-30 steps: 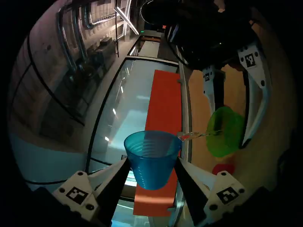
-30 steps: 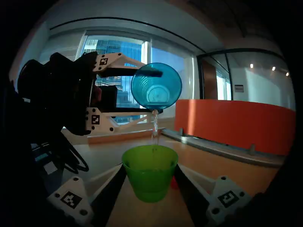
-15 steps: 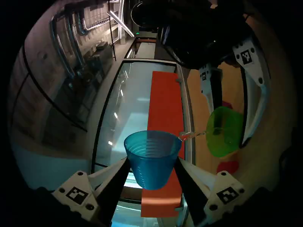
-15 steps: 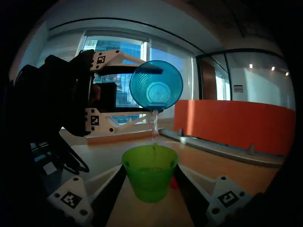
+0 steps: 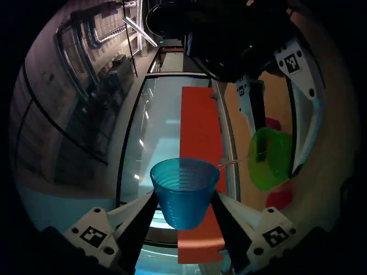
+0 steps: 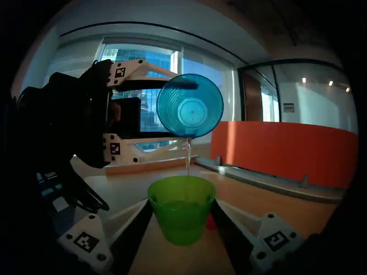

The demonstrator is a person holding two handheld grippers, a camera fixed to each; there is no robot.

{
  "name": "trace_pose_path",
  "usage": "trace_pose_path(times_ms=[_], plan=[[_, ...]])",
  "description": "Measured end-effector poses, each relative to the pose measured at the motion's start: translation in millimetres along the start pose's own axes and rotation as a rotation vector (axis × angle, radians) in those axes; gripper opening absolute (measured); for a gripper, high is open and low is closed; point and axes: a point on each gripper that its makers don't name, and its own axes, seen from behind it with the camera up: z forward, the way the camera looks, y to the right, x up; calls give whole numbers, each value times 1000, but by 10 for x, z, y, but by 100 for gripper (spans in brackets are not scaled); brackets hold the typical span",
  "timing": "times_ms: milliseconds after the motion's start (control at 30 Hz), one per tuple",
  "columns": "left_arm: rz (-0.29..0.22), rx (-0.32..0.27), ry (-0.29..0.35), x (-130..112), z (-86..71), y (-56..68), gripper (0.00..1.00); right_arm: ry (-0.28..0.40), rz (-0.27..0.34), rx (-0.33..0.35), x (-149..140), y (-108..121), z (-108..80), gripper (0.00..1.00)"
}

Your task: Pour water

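Tipped further, blue cup (image 6: 189, 106) lies sideways (mouth toward green cup (image 6: 181, 209)).

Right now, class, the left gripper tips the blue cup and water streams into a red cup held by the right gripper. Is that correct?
No: it is a green cup, not red. The right gripper view shows the left gripper tipping the blue cup, water streaming into the green cup in the right gripper.

- Daylight entered through the windows (image 6: 137, 68) in the right gripper view; the blue cup (image 6: 189, 106) and green cup (image 6: 181, 211) glowed translucent against it.
- The left gripper view was dimmer, with bright reflections streaking the glass panel (image 5: 156, 133).
- Fisheye bending was strong toward the edges; the centres were sharp.
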Motion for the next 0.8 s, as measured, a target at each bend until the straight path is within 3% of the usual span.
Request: trace_pose_path(times_ms=[500,800], plan=[[4,4,-1,3,-2,41,80,0,0,1,-8,5,8,87],[-70,-13,5,-18,5,69,80,0,-1,-1,-15,1,0,87]])
